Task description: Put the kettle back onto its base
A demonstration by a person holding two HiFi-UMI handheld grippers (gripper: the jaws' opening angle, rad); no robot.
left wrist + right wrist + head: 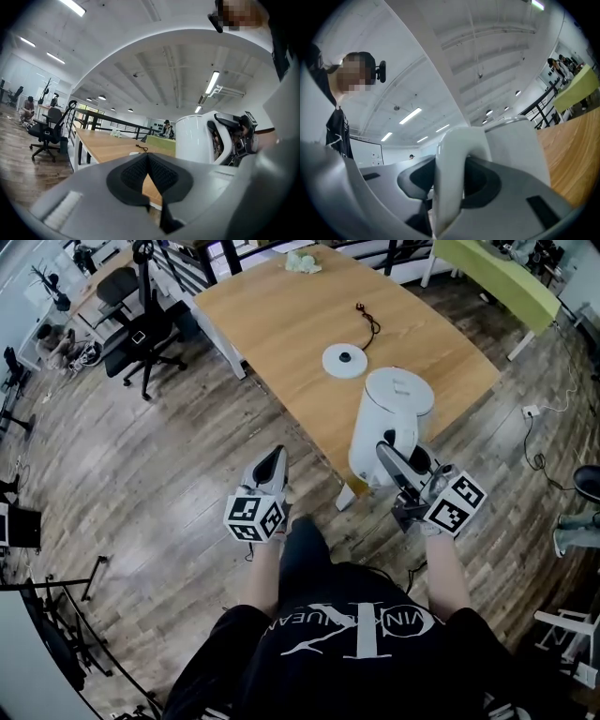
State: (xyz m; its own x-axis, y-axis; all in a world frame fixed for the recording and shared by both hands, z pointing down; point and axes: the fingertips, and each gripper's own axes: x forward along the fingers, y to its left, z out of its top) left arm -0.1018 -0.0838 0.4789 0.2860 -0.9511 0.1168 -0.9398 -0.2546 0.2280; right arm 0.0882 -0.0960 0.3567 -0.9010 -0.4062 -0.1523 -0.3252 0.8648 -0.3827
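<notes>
A white kettle [389, 427] hangs upright at the near edge of the wooden table [281, 324], with my right gripper [401, 465] shut on its handle. In the right gripper view the white handle [450, 178] runs between the two dark pads. The round white base [346, 360] lies on the table beyond the kettle, its black cord [367, 321] trailing back. My left gripper [270, 468] is shut and holds nothing, out over the floor left of the kettle. From the left gripper view the kettle [199, 138] stands to the right, with the table [110, 147] ahead.
Black office chairs [141, 320] stand at the left of the table. A crumpled light cloth [302, 262] lies at the table's far end. A green table [497, 277] is at the back right. A power strip and cable [532, 413] lie on the wooden floor at right.
</notes>
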